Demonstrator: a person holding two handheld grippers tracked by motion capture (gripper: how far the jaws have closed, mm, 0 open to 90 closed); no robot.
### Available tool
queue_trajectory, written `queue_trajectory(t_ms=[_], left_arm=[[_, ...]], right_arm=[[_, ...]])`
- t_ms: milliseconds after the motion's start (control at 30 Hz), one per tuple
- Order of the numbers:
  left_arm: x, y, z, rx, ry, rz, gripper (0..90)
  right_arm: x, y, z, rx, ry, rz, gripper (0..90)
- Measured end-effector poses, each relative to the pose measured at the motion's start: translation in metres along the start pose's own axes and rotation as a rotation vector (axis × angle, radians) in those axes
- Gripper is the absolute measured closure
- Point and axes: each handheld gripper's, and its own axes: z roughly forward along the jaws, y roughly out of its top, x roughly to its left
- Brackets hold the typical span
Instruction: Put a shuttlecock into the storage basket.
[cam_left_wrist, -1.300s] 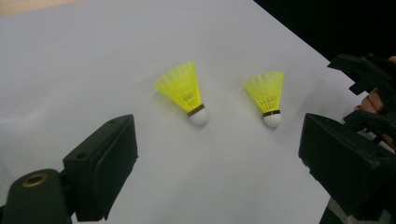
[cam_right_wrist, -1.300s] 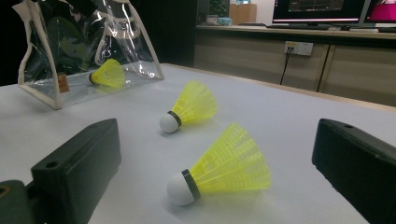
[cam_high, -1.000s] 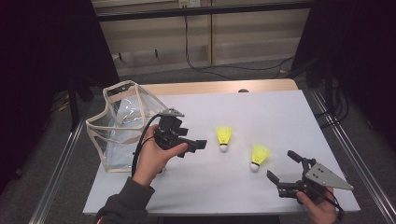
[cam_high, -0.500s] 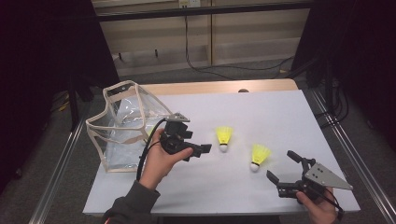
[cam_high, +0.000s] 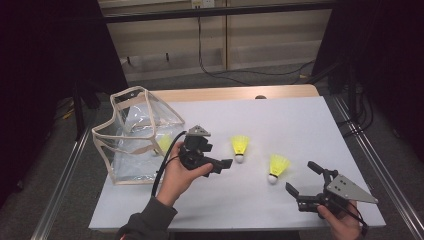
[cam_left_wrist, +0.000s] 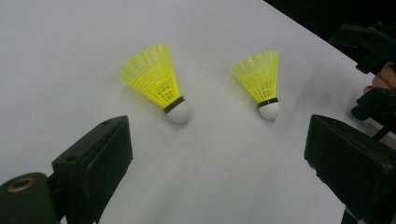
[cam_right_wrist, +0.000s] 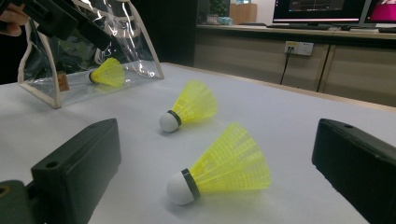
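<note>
Left gripper (cam_high: 220, 165) held above the white table (cam_high: 300, 125), just right of the clear bag (cam_high: 135, 135); jaws spread wide, nothing between them. In the left gripper view both yellow shuttlecocks lie ahead of the jaws: near shuttlecock (cam_left_wrist: 159, 86) at about 11 o'clock, far shuttlecock (cam_left_wrist: 261, 81) at about 1 o'clock, both on their sides with white cork tips toward the camera.

In the high view the near shuttlecock (cam_high: 240, 148) lies just off the left gripper at 2 o'clock, not touching it. The far shuttlecock (cam_high: 276, 167) lies at 10 o'clock from the right gripper (cam_high: 305, 182), apart from it.

Right gripper low at the table's front right corner, jaws wide, empty. In its own view the far shuttlecock (cam_right_wrist: 224, 165) lies between the jaws' lines, cork to the left.

A third shuttlecock (cam_right_wrist: 108, 73) lies inside the clear bag, at 10 o'clock in the right gripper view.

Bag has beige trim. No readable writing or brand on bag, shuttlecocks or grippers. Monitor (cam_right_wrist: 322, 9) in the background; text too small to read.
</note>
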Motion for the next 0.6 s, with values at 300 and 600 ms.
queue_trajectory(t_ms=[300, 600], left_arm=[[-0.004, -0.006, 0.012, -0.001, -0.007, 0.013, 7.3], [-0.007, -0.007, 0.018, 0.002, -0.003, 0.035, 6.9]], right_arm=[[0.000, 0.000, 0.000, 0.002, 0.002, -0.002, 1.1], [0.000, -0.001, 0.001, 0.004, 0.001, 0.004, 1.1]])
